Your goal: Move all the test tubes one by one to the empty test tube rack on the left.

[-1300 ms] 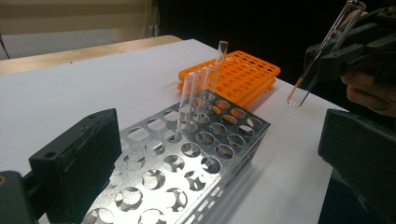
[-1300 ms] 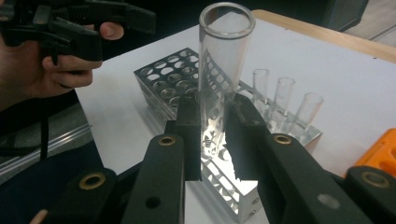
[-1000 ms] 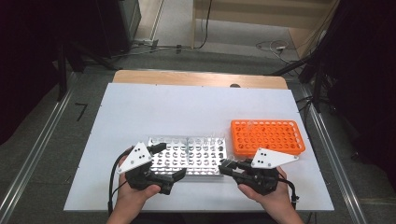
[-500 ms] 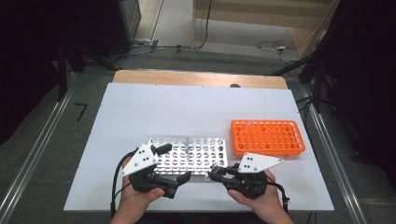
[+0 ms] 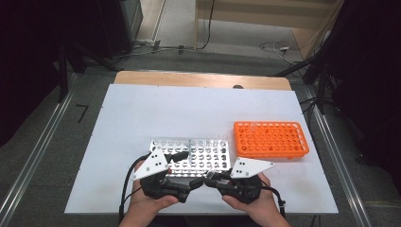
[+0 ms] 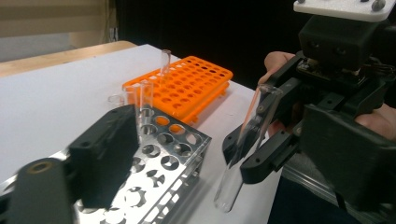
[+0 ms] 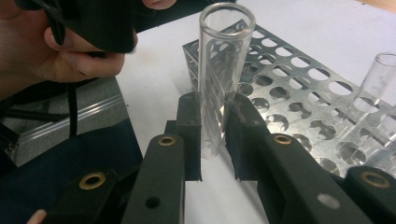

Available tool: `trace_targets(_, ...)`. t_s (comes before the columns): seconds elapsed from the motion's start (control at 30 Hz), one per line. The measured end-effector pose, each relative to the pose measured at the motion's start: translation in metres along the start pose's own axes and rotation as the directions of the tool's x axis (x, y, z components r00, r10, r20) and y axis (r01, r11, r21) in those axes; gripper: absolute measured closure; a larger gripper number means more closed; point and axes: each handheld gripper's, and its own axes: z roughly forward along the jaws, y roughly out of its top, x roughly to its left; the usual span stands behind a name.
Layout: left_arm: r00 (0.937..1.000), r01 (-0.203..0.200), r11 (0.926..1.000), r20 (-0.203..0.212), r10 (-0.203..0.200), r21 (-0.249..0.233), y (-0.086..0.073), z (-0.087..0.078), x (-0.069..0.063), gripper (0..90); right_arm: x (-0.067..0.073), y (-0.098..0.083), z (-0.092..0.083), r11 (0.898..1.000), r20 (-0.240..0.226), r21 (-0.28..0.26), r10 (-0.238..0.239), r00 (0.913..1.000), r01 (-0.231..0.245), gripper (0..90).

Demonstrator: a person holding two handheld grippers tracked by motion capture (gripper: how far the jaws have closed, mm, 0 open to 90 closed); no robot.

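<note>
Both grippers have drawn together at the near edge of the table since the earlier frames, the right one sliding in from beside the orange rack until its jaws face the left one's.

The right gripper (image 7: 212,135) has its jaws clamped on a clear glass test tube (image 7: 223,74), the pads pressing its lower part while the open mouth stands above them. In the left gripper view the same tube (image 6: 247,144) hangs tilted between those jaws, its rounded bottom just above the white table (image 5: 142,118) and just beside the near corner of the metal rack (image 6: 163,154).

The left gripper (image 5: 187,168) has just been closing its jaws partway; they are still apart, nothing lies between them, and they point at the held tube.

Behind both, the perforated metal rack (image 5: 198,153) lies flat on the table with a few clear tubes (image 5: 215,142) standing at its far right corner. Just beside it to the right sits the orange test tube rack (image 5: 270,139), with one clear tube (image 6: 165,63) standing upright in it.
</note>
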Motion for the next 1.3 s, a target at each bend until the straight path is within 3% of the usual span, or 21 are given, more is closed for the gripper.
trace_targets(0.13,0.9999,-0.013,0.9996,-0.004,0.013,0.026,0.0,0.007,-0.005,33.0,0.004,0.001,0.004,1.0,-0.004,0.008,-0.009,0.9999,0.009,73.7)
trace_targets(0.53,0.9969,-0.032,0.9987,0.073,0.029,0.04,-0.001,0.016,-0.013,64.1,0.009,0.003,0.009,0.999,-0.007,0.024,-0.029,0.9996,0.029,73.7)
trace_targets(0.7,0.9962,-0.041,0.998,0.079,0.037,0.048,-0.002,0.017,-0.014,69.2,0.009,0.003,0.009,0.999,-0.007,0.027,-0.027,0.9996,0.027,73.7)
trace_targets(1.13,0.9971,-0.067,0.9967,0.039,0.065,0.047,-0.002,0.017,-0.014,74.7,0.007,0.002,0.01,0.999,-0.011,0.029,-0.013,0.9999,0.013,73.4)
trace_targets(1.3,0.9979,-0.057,0.9972,0.034,0.056,0.049,-0.002,0.017,-0.013,75.9,0.006,0.002,0.009,0.999,-0.012,0.036,-0.015,0.9998,0.016,72.0)
